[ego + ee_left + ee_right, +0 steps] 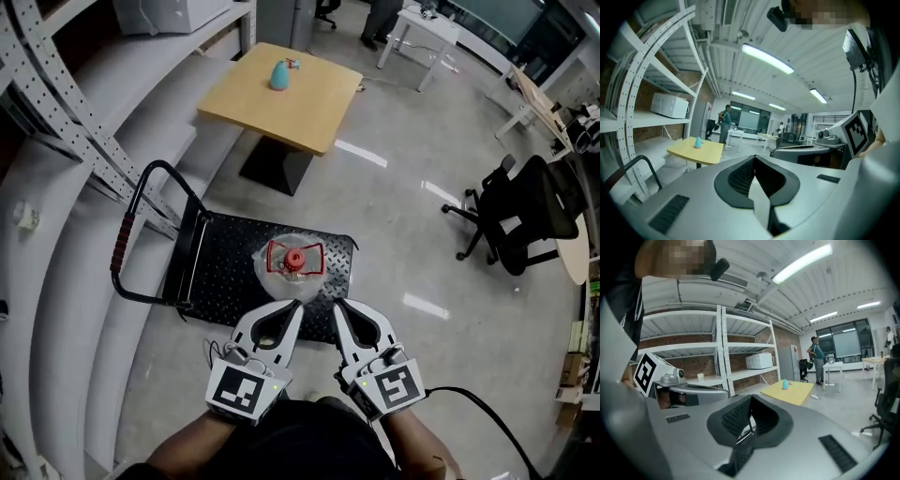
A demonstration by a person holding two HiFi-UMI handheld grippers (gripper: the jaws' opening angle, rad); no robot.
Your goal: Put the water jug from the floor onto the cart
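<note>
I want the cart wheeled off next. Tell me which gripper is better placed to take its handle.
Left, probably. In the head view the cart handle stands off to the left, nearer the left gripper than the right gripper. Both are shut and empty.

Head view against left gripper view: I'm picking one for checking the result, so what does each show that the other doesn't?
Only the head view: the jug standing on the cart, the floor around it, and a black chair.
Only the left gripper view: the ceiling lights and ceiling pipes.
Both: the yellow table with a teal object, the white shelving, and the left gripper and right gripper, the two shut and empty.
</note>
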